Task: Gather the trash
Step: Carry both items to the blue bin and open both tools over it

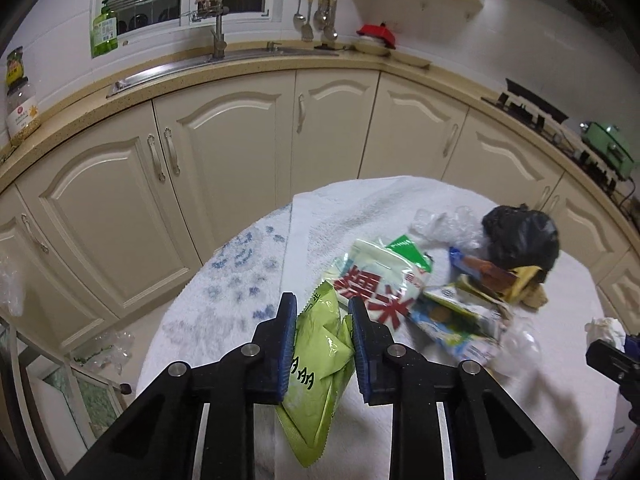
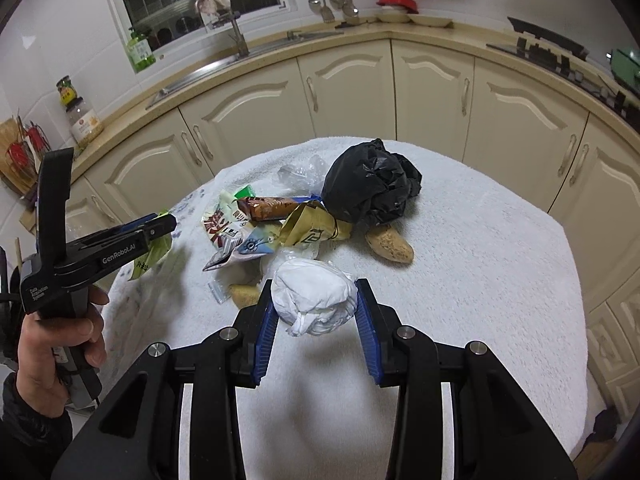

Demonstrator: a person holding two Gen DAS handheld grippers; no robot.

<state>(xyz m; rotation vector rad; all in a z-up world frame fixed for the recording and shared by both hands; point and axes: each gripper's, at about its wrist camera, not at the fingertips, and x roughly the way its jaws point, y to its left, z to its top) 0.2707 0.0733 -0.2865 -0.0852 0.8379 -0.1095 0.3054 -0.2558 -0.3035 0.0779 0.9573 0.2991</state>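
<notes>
My left gripper (image 1: 322, 304) is shut on a green snack wrapper (image 1: 316, 376), which hangs between the blue pads above the white towel-covered table (image 1: 400, 208). The same gripper (image 2: 170, 222), held by a hand (image 2: 60, 344), appears at the left of the right wrist view with the green wrapper (image 2: 150, 258). My right gripper (image 2: 314, 286) is shut on a crumpled white tissue wad (image 2: 314, 304), lifted over the table (image 2: 500, 260). A trash pile lies beyond: a red-and-white packet (image 1: 380, 284), a black plastic bag (image 2: 370, 184), a brown wrapper (image 2: 268, 206) and a yellow wrapper (image 2: 312, 232).
Cream cabinets (image 1: 224, 168) and a counter with a sink (image 1: 240, 56) curve behind the table. A green soap bottle (image 2: 140, 50) and a jar (image 2: 82, 118) stand on the counter. Clear plastic (image 1: 108, 348) lies on the floor at left. A bread-like lump (image 2: 390, 244) rests by the black bag.
</notes>
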